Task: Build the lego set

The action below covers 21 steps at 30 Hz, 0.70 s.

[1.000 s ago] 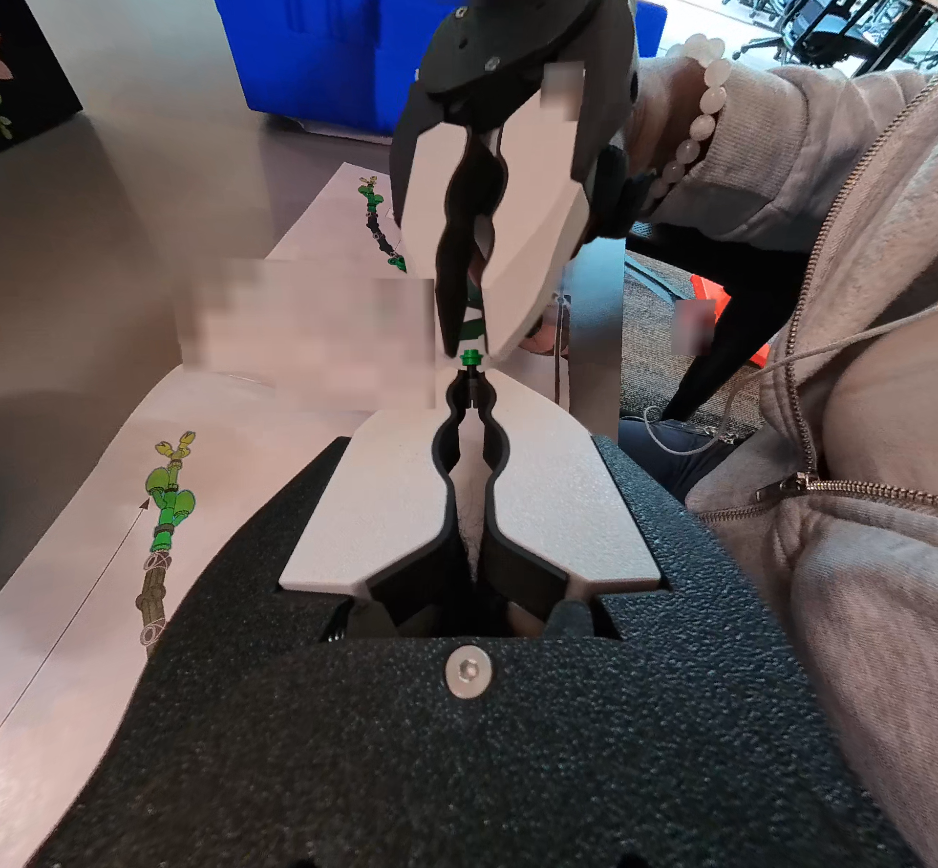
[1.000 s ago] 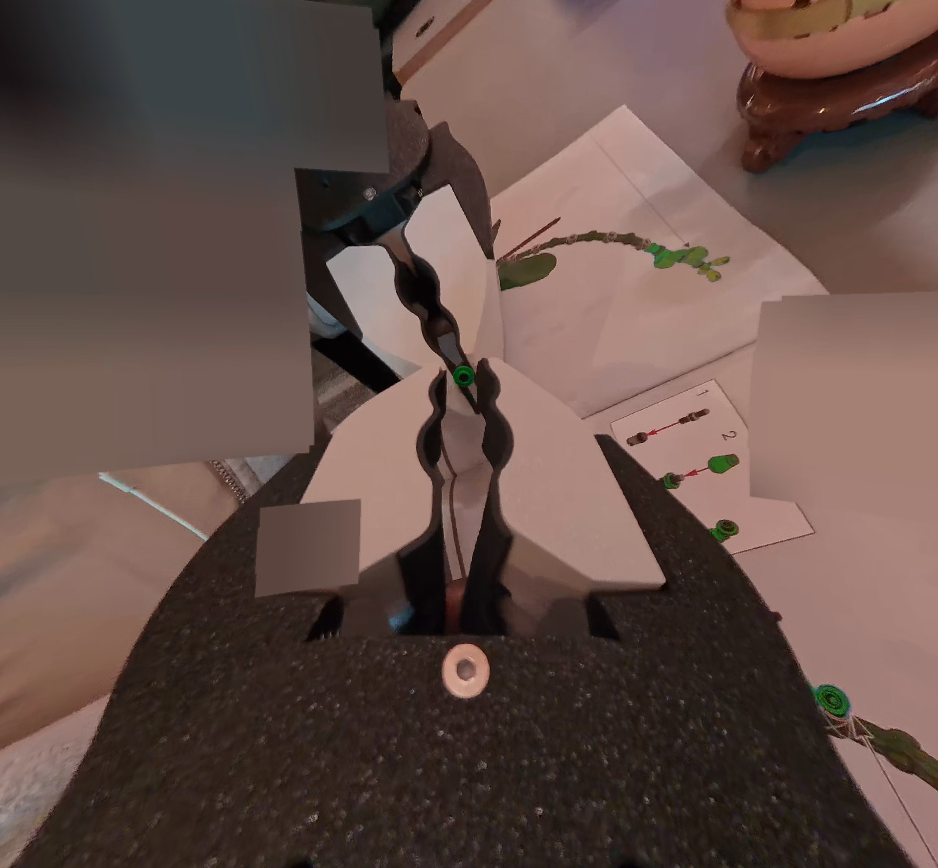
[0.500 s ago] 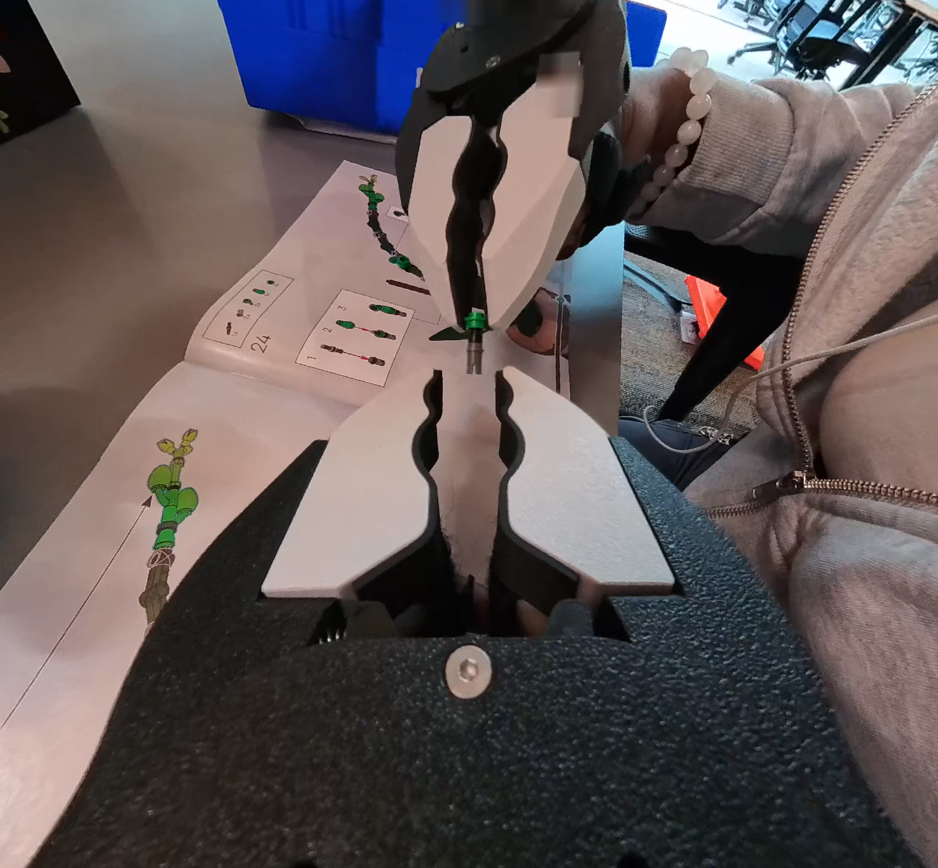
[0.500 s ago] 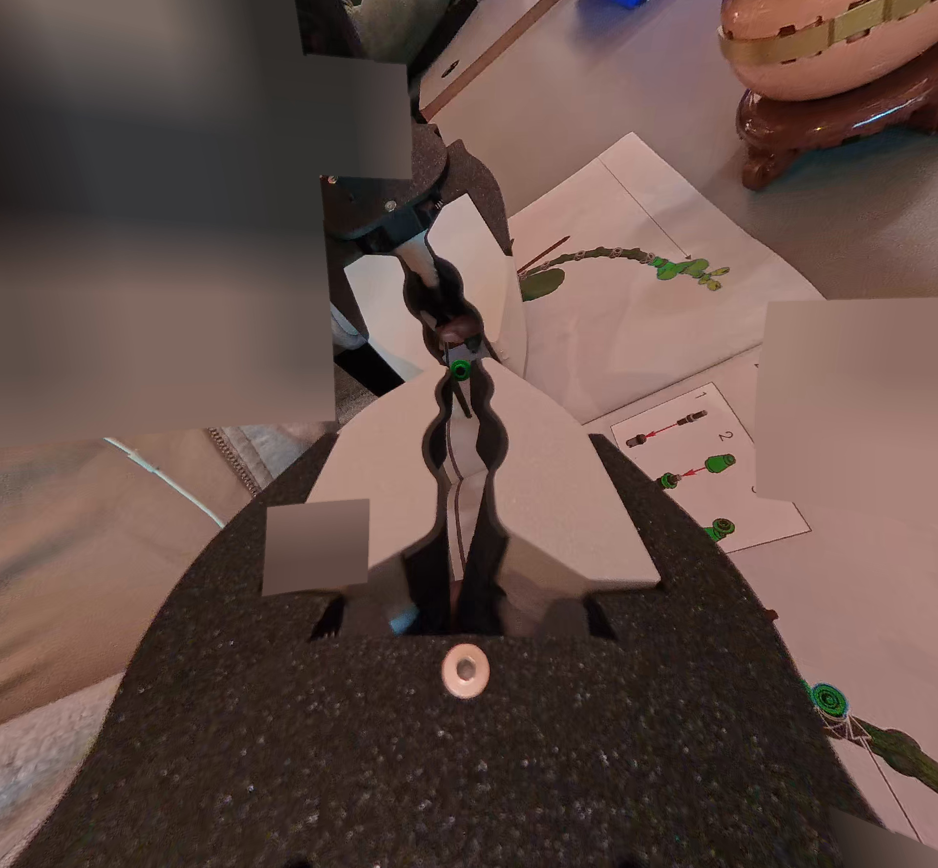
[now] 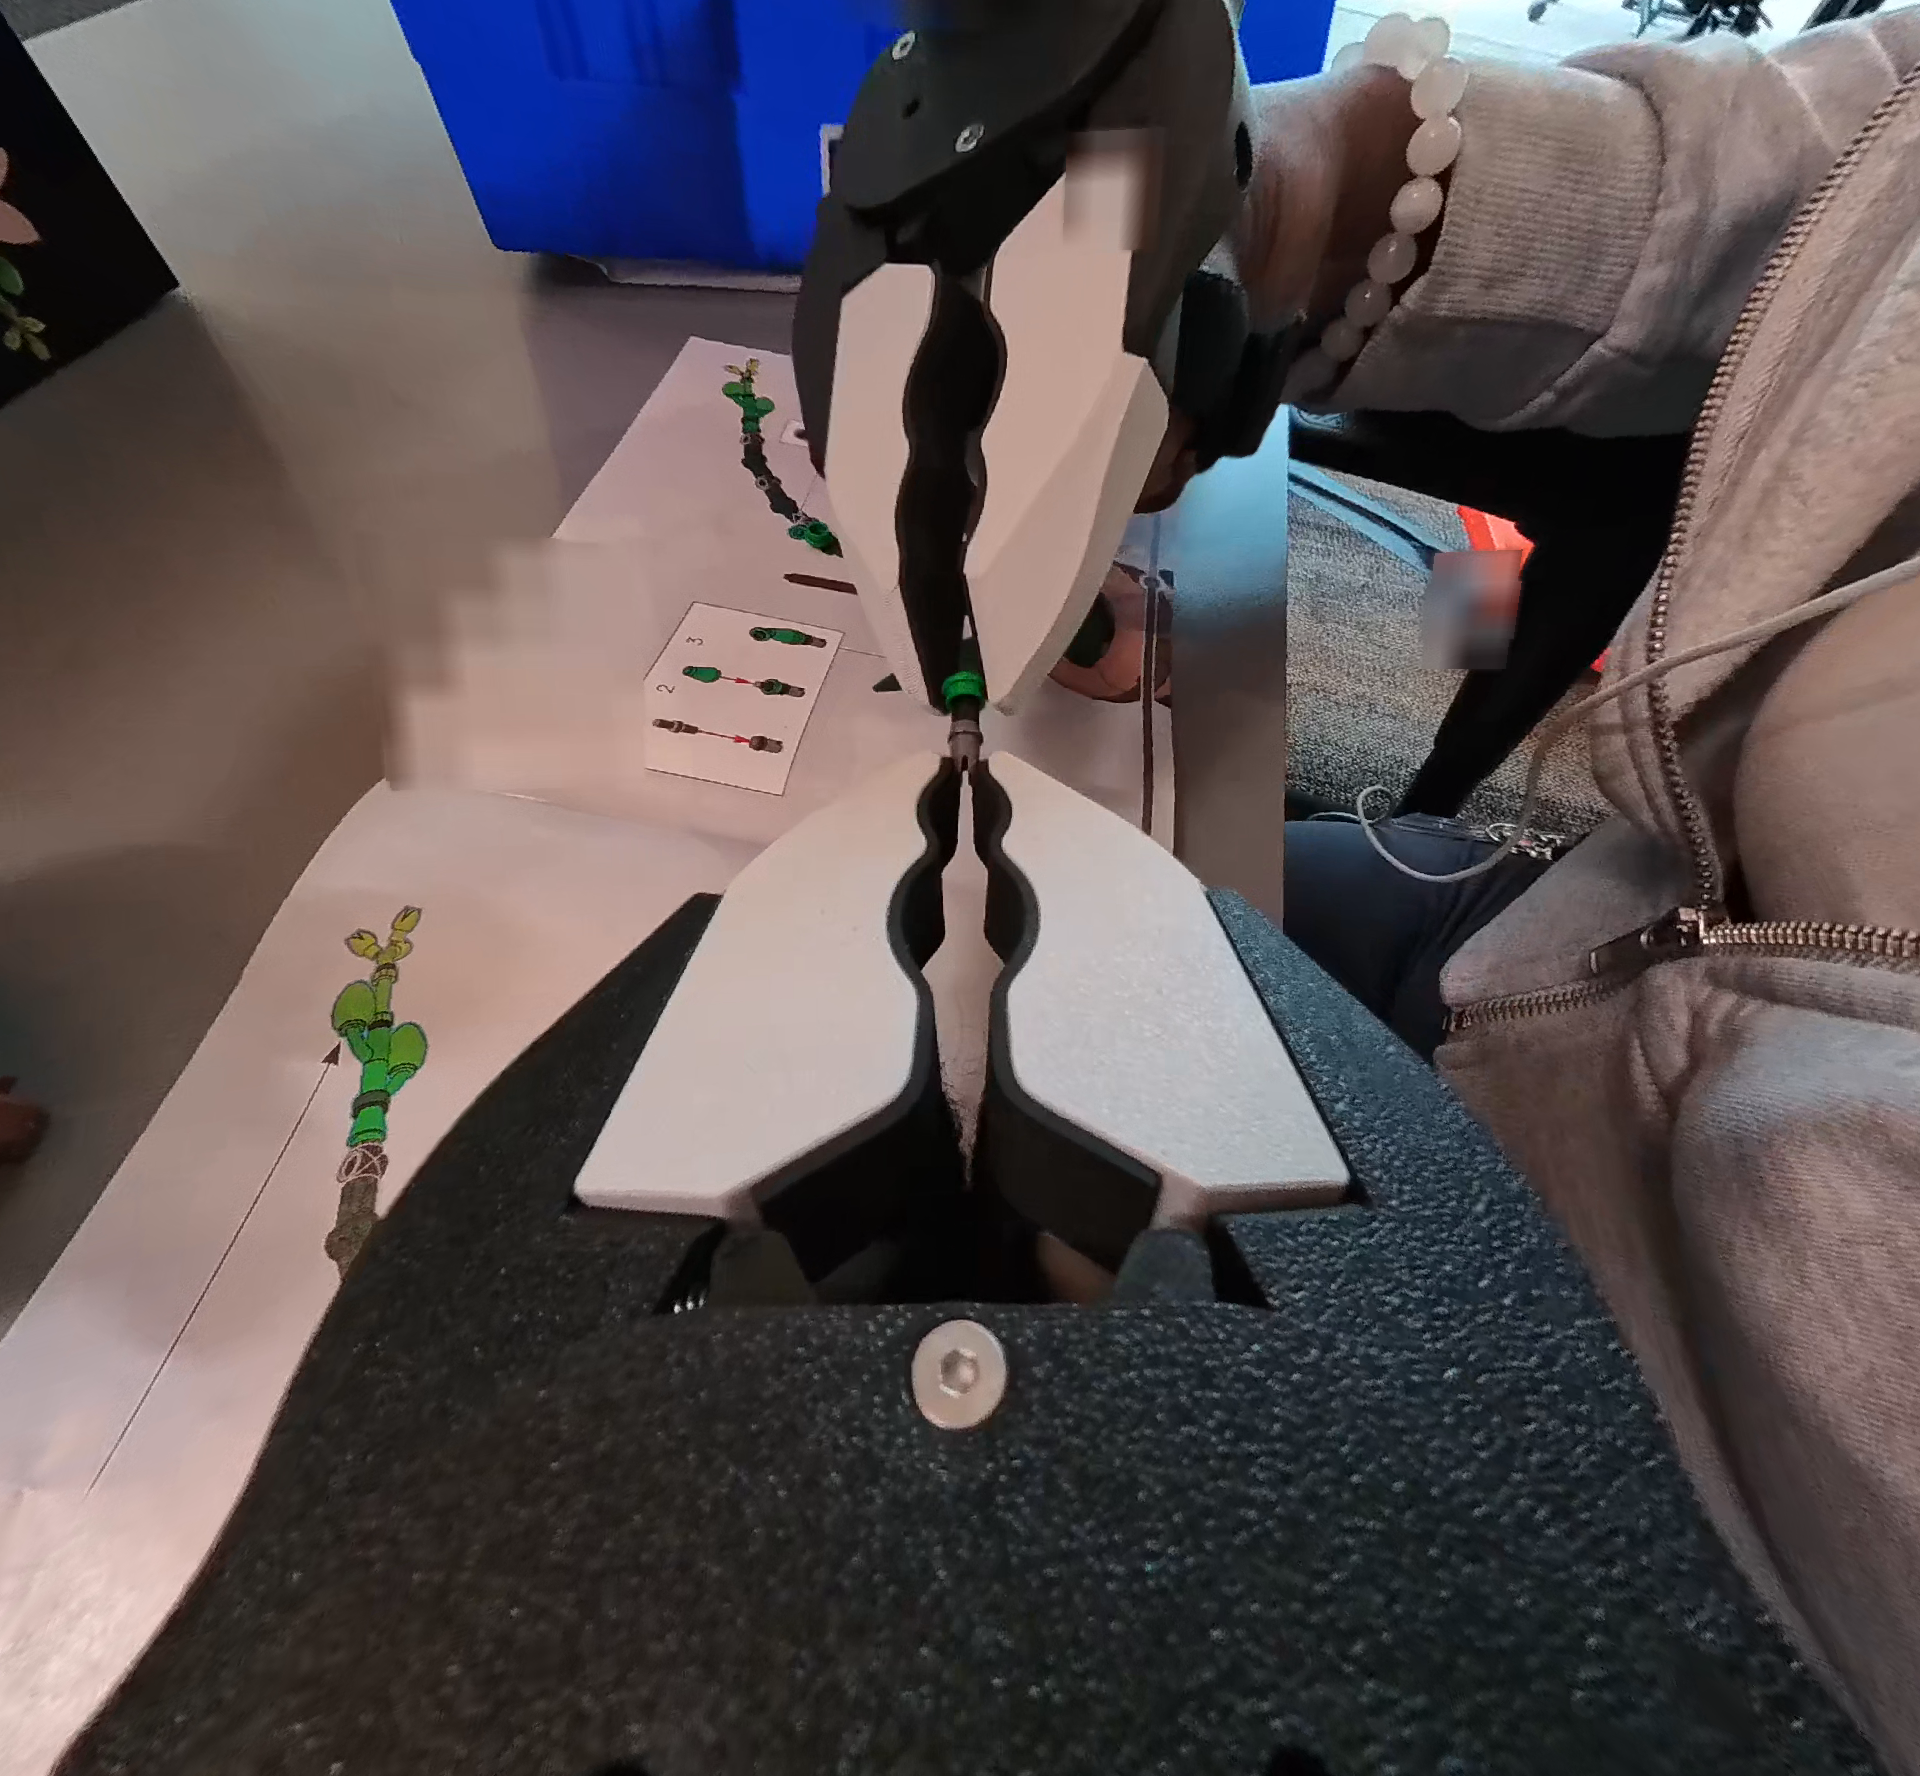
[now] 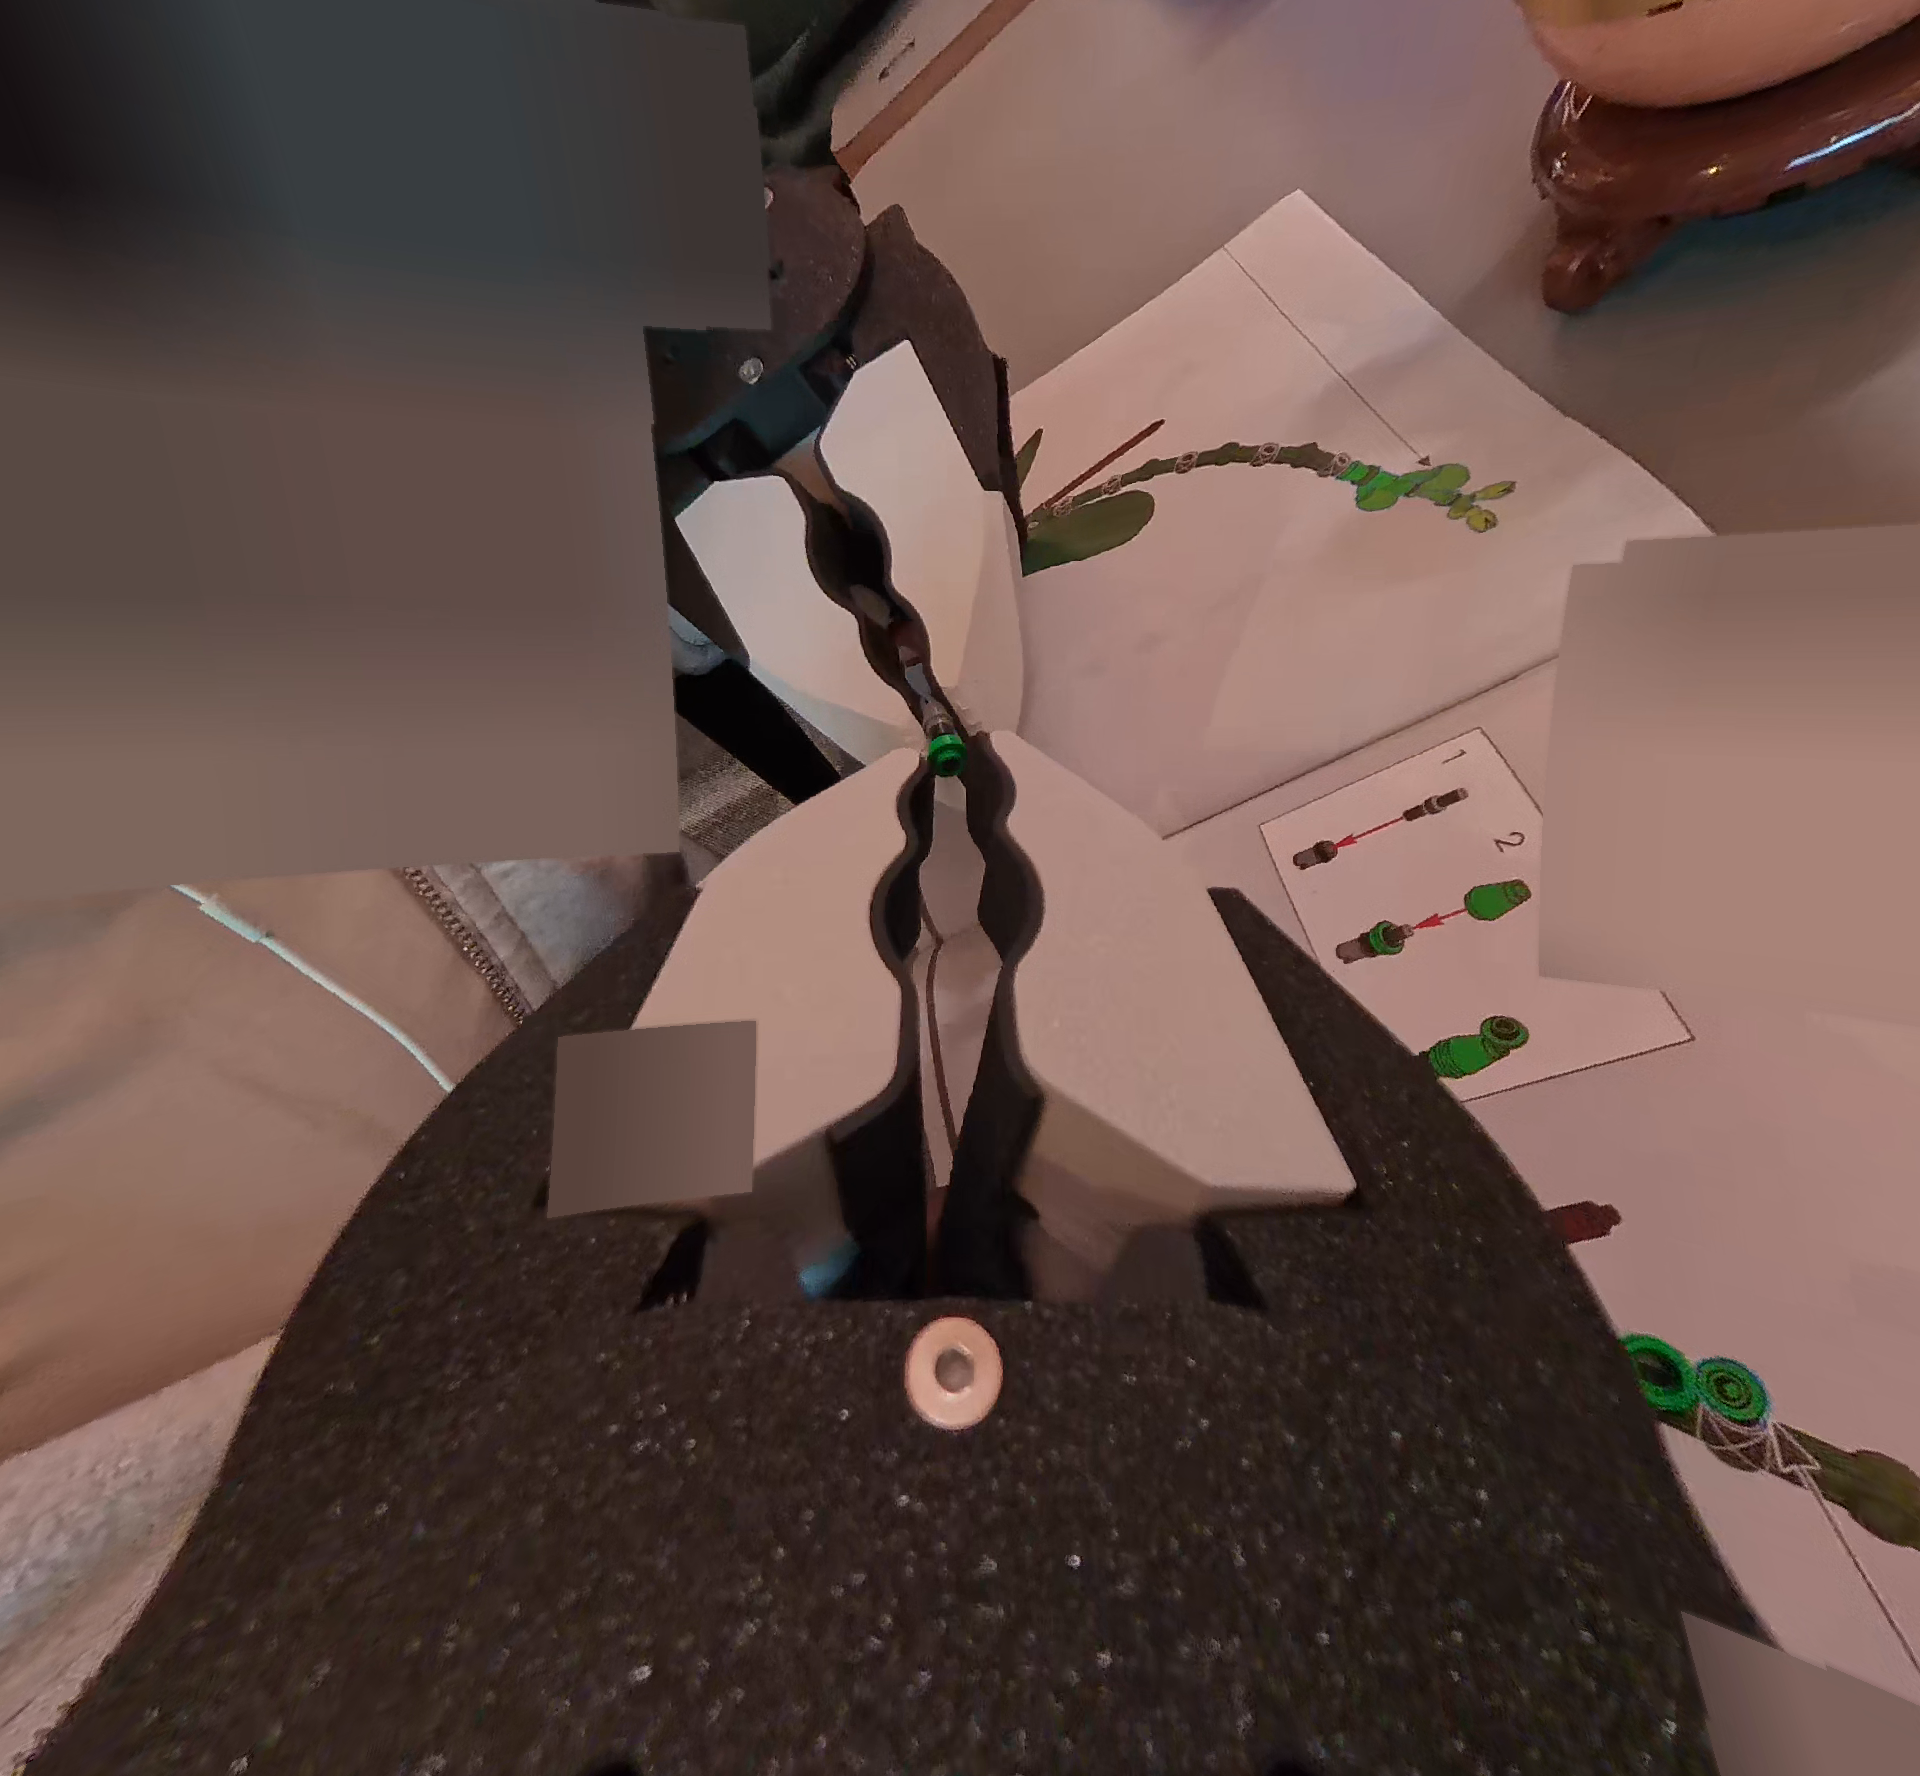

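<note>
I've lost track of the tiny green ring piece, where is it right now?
In the left wrist view, the green ring piece sits mid-frame, pinched at the tips of the right tongs, just above the left tongs, over the open instruction booklet.

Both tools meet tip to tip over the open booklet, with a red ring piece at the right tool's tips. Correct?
Not quite: the ring is green, not red. The left wrist view shows it at the right tool's tips, on a small grey pin that reaches to the left tool's tips. The rest holds: both tools meet tip to tip over the open booklet.
</note>
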Motion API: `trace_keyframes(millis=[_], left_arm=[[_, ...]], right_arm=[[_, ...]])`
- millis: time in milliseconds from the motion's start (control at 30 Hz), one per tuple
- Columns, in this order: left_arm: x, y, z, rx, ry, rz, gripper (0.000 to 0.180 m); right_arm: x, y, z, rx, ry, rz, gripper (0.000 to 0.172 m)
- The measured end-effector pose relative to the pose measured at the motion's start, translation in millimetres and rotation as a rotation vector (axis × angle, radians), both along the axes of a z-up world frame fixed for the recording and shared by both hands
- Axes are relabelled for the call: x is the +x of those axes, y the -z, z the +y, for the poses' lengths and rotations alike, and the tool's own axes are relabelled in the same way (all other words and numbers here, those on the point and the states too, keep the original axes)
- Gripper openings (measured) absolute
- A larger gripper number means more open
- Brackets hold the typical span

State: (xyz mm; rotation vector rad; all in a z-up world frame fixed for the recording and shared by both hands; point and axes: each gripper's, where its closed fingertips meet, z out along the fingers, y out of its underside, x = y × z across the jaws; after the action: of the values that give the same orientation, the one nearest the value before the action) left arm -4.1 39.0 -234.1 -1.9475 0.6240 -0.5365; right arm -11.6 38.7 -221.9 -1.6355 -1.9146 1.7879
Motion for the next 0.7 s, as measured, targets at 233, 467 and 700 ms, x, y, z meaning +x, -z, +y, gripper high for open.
trace_keyframes(millis=[233, 467, 700], left_arm=[[3, 7, -3, -0.029, 0.024, 0.045, 0.002], [3, 9, -4, -0.044, 0.034, 0.046, 0.001], [1, 11, -4, -0.069, 0.027, 0.034, 0.001]], right_arm=[[3, 3, -1, 0.004, -0.011, -0.010, 0.005], [6, 15, -4, 0.081, -0.050, -0.065, 0.005], [5, 14, -3, 0.055, -0.018, -0.058, 0.005]])
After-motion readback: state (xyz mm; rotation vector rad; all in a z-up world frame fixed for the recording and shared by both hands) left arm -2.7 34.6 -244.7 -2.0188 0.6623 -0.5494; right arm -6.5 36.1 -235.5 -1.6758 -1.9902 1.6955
